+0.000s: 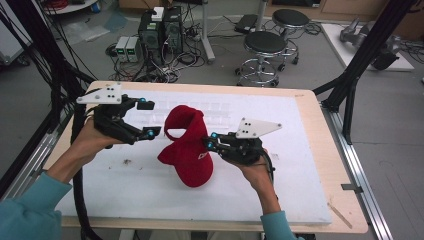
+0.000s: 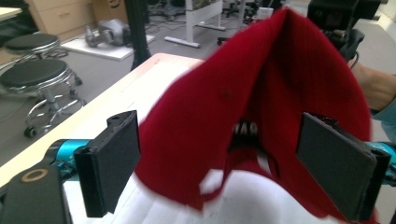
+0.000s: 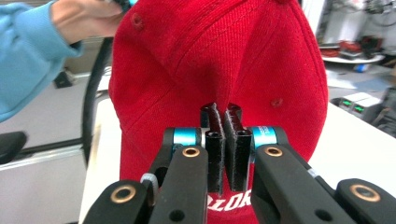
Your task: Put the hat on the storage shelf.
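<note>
A red baseball cap (image 1: pixel 187 145) with white lettering stands raised off the white mat, its crown pointing up and back. My right gripper (image 1: pixel 210 142) is shut on a fold of the cap's front panel (image 3: pixel 224 60), just above the lettering; the pads (image 3: pixel 215 140) pinch the red cloth between them. My left gripper (image 1: pixel 149 119) hangs open at the cap's left side, its jaws wide apart and not touching the cloth. In the left gripper view the cap (image 2: pixel 243 107) sits between the two pads (image 2: pixel 112 163), with the rear opening facing me.
The white mat (image 1: pixel 280 165) covers most of the wooden table (image 1: pixel 340 200). Black frame posts (image 1: pixel 367 47) rise at the right and left. Two black stools (image 1: pixel 264 47) and computer cases (image 1: pixel 160 30) with cables stand on the floor beyond the far edge.
</note>
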`<state>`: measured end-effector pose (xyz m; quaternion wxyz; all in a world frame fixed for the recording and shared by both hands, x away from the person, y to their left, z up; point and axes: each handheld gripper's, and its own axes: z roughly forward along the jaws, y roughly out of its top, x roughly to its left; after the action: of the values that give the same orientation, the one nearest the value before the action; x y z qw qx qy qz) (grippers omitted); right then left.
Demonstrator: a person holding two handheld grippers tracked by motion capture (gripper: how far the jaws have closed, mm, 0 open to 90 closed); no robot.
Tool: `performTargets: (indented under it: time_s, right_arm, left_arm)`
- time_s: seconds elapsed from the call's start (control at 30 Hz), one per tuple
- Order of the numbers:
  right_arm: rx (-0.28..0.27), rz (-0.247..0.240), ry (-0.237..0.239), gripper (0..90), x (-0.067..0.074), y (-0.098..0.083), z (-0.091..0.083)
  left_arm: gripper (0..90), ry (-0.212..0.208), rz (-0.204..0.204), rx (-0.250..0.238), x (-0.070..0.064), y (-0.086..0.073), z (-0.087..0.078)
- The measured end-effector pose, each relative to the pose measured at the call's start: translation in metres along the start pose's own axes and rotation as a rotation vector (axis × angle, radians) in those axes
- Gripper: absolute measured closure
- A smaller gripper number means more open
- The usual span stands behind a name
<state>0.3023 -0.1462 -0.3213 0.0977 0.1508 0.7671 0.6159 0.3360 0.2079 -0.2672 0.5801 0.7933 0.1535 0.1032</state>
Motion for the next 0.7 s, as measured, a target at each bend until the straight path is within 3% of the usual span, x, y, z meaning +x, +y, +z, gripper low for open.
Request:
performTargets:
  time_s: [0.17, 0.37, 0.7]
  right_arm:
    - [-0.02, 0.009, -0.037, 88.1, 0.0, 0.002, -0.003]
    - [-0.057, 0.02, -0.089, 88.1, -0.002, 0.003, -0.005]
    - [-0.086, 0.021, -0.155, 88.0, 0.001, 0.004, -0.003]
  left_arm:
    - [14.4, 0.023, -0.012, 0.018, -0.005, -0.01, -0.008]
    - [14.5, 0.021, -0.023, 0.03, -0.016, -0.025, -0.012]
    - [14.7, 0.037, -0.048, 0.042, -0.037, -0.056, -0.003]
